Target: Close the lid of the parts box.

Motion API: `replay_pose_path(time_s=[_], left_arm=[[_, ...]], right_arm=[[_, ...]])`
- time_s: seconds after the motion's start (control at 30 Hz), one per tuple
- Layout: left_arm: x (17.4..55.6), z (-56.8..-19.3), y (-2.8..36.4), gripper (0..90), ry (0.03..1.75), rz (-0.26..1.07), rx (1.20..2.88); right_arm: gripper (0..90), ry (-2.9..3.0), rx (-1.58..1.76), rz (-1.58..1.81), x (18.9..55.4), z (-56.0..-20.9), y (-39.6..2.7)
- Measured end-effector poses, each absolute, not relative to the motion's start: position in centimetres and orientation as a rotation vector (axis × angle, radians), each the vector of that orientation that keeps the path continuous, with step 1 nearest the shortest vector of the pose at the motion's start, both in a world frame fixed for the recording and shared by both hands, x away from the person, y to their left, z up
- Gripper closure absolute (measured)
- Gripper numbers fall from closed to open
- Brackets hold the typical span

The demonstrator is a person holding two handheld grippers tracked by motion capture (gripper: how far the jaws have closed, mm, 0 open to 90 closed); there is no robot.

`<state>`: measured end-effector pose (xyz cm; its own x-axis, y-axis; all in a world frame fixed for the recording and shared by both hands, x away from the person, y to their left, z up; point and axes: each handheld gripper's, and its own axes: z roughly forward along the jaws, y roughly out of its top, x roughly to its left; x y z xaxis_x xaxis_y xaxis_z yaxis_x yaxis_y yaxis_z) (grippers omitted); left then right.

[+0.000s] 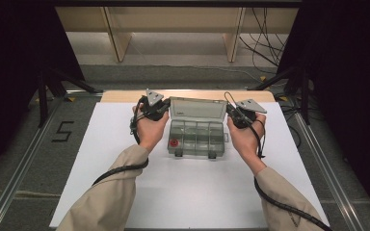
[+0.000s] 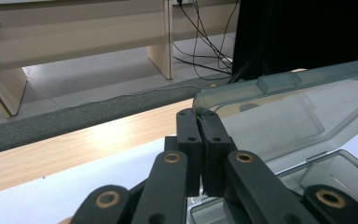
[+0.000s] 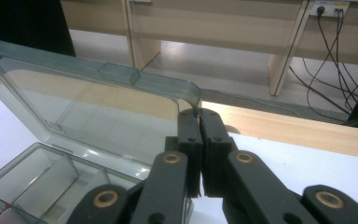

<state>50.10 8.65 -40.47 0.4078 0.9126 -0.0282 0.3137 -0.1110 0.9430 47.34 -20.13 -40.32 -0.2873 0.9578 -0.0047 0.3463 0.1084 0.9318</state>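
Observation:
A clear grey plastic organiser box (image 1: 197, 140) sits on the white sheet with its lid (image 1: 197, 108) raised at the back. My left gripper (image 1: 166, 109) is shut on the lid's left top corner; in the left gripper view the jaws (image 2: 199, 114) pinch the rim of the lid (image 2: 284, 112). My right gripper (image 1: 230, 111) is shut on the lid's right top corner, the jaws (image 3: 199, 113) closed on the edge of the lid (image 3: 98, 107). A small red part (image 1: 174, 143) lies in the front left compartment. The other compartments (image 3: 42, 177) look bare.
The white sheet (image 1: 197, 192) covers the table, with a wooden strip (image 1: 125, 96) along its far edge. Black stand legs (image 1: 53, 86) and dark curtains flank both sides. Wooden furniture legs (image 1: 118, 43) and loose cables (image 1: 265, 43) lie on the floor beyond.

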Motion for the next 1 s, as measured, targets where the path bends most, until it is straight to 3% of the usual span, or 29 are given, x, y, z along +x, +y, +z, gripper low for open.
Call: replay_pose_path(time_s=[1.0], left_arm=[[49.28, -40.68, 8.81, 88.1, 1.084, 0.734, 1.656]], right_arm=[[88.9, 1.737, 1.273, 1.176, 46.46, -40.55, -20.13]])
